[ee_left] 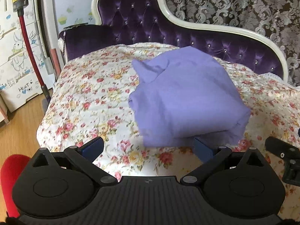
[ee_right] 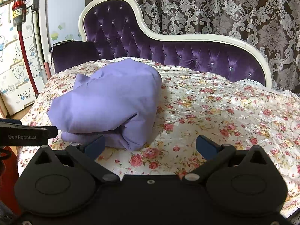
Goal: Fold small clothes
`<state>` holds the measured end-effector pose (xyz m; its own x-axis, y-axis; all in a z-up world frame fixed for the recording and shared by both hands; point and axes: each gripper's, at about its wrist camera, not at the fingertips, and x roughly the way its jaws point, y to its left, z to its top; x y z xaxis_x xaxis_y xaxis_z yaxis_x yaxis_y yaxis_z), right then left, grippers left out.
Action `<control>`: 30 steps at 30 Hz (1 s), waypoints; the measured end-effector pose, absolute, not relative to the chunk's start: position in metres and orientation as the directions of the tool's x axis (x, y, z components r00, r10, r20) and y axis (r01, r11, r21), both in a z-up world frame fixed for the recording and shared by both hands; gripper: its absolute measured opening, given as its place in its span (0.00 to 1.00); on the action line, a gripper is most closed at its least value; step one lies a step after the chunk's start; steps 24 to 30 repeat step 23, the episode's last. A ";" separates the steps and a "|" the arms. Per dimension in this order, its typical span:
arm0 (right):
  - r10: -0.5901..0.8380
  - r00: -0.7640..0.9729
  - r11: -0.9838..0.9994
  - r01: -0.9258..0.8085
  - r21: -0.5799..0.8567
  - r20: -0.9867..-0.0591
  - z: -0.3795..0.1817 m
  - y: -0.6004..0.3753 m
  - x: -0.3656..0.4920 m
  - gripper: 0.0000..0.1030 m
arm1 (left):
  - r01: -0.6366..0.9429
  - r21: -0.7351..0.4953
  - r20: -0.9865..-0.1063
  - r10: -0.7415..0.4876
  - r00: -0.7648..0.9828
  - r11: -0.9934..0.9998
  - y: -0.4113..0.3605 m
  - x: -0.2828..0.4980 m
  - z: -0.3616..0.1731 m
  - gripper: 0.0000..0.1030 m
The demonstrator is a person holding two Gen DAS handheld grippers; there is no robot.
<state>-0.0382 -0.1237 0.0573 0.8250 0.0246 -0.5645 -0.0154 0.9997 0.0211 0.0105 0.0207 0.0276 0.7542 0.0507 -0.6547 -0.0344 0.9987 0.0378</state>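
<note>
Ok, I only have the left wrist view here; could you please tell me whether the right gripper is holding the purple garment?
Observer: No, the right gripper is empty, its jaws spread wide.
Operator: Thank you. Where is the garment relative to it?
Observer: The purple garment lies folded ahead and to its left. One finger sits at the bundle's near edge; I cannot tell whether they touch.
Operator: And what lies to the garment's right?
Observer: Only the floral bedspread, with no other clothes on it.
</note>
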 end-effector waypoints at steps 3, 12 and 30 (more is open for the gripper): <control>0.045 0.828 0.999 -0.032 0.033 -0.559 0.059 -0.122 -0.039 1.00 | -0.037 0.038 -0.661 0.053 0.749 0.999 0.022 0.009 0.026 0.99; 0.063 0.823 0.998 -0.049 0.041 -0.564 0.059 -0.122 -0.037 0.99 | -0.034 0.028 -0.675 0.044 0.737 0.999 0.024 0.007 0.023 0.99; 0.071 0.806 0.997 -0.039 0.066 -0.587 0.052 -0.125 -0.033 1.00 | -0.033 0.027 -0.685 0.042 0.727 0.999 0.022 0.009 0.018 0.99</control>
